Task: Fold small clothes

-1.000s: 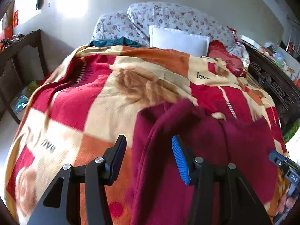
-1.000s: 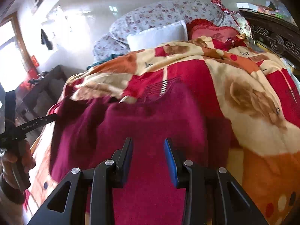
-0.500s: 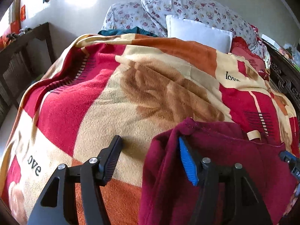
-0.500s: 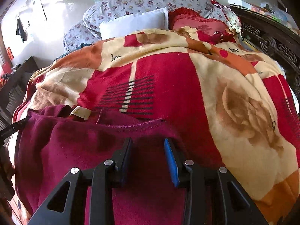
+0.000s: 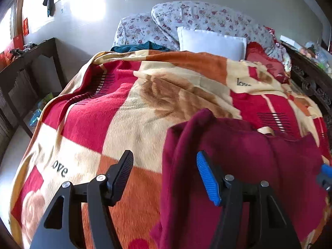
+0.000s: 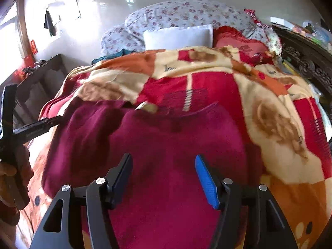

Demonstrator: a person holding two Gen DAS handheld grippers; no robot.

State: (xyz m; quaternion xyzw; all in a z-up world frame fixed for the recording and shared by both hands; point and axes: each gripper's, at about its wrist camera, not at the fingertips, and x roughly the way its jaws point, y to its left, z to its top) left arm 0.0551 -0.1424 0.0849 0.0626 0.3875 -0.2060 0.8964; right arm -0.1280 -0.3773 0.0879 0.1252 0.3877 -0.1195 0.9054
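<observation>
Nearest in the left wrist view, the left gripper (image 5: 165, 177) has its fingers spread wide with nothing between them; its black finger (image 5: 122, 172) hangs over the blanket (image 5: 116, 112), while its blue-padded finger sits over the left edge of the dark red garment (image 5: 249, 155). In the right wrist view, the right gripper (image 6: 164, 179) is likewise released, its fingers parted and empty above the middle of the garment (image 6: 166, 145); whether either gripper touches the cloth cannot be told. The garment lies spread on the blanket at the near end of the bed, its left edge raised in a soft fold and its far edge showing a pale neck label (image 6: 145, 106). To the left of the garment in the right wrist view, the person's left hand (image 6: 12, 174) grips the handle of the other tool. Beyond the garment the blanket (image 6: 269, 114), checked in red, cream and orange with brown flowers and the word "love", covers the bed up to the head. Past the blanket's far edge lie a dark teal cloth (image 5: 141, 47), a white pillow (image 5: 211, 42) and a red cushion (image 5: 263, 62), and behind these rests flowered bedding (image 5: 197, 18) against the pale wall. Left of the blanket stands a dark wooden surface (image 5: 31, 60); right of it runs a carved dark headboard-like frame (image 6: 307, 66).
</observation>
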